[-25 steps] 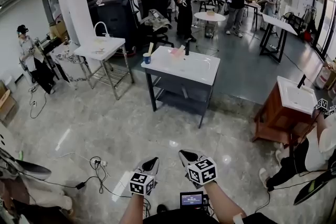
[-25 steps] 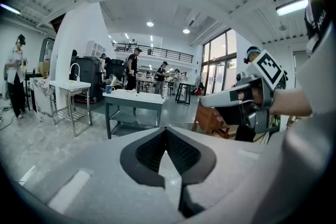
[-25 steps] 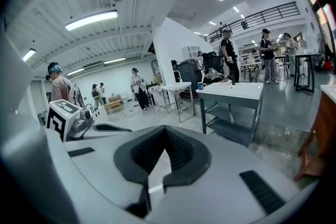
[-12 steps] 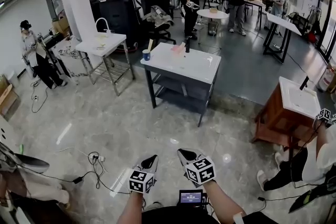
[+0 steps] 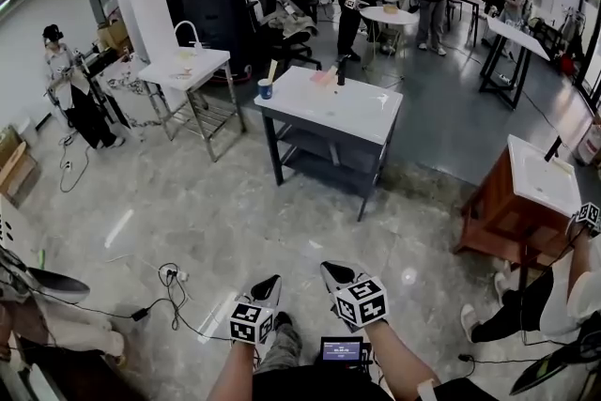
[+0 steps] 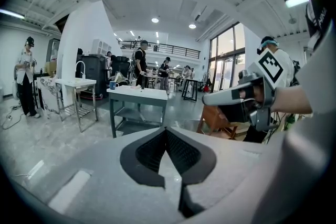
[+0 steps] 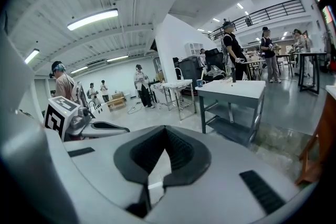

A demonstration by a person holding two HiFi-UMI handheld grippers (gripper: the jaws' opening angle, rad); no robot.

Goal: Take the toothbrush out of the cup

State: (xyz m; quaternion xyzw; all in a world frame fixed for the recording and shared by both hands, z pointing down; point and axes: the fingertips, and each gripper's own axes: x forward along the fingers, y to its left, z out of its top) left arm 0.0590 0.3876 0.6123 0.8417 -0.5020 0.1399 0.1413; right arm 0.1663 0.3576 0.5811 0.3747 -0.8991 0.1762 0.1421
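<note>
A blue cup [image 5: 265,89] stands at the far left corner of a white-topped table [image 5: 349,111] across the room, with a pale toothbrush [image 5: 272,70] upright in it. Both grippers hang low at the bottom of the head view, far from the table. My left gripper [image 5: 271,281] is shut with nothing in it, and so is my right gripper [image 5: 330,270] beside it. The left gripper view looks over its closed pads [image 6: 178,152] to the table [image 6: 137,93] and cup [image 6: 112,85]. In the right gripper view the table [image 7: 232,89] and cup [image 7: 200,83] are small and distant.
A metal-framed table with a faucet [image 5: 184,68] stands left of the target table. A wooden sink cabinet [image 5: 528,202] is at the right, with a person [image 5: 554,291] sitting by it. Cables [image 5: 169,282] lie on the floor ahead. Several people stand further back.
The head view has drawn a little closer to the white table, which sits lower in the frame now. Both grippers stay shut side by side at the bottom.
</note>
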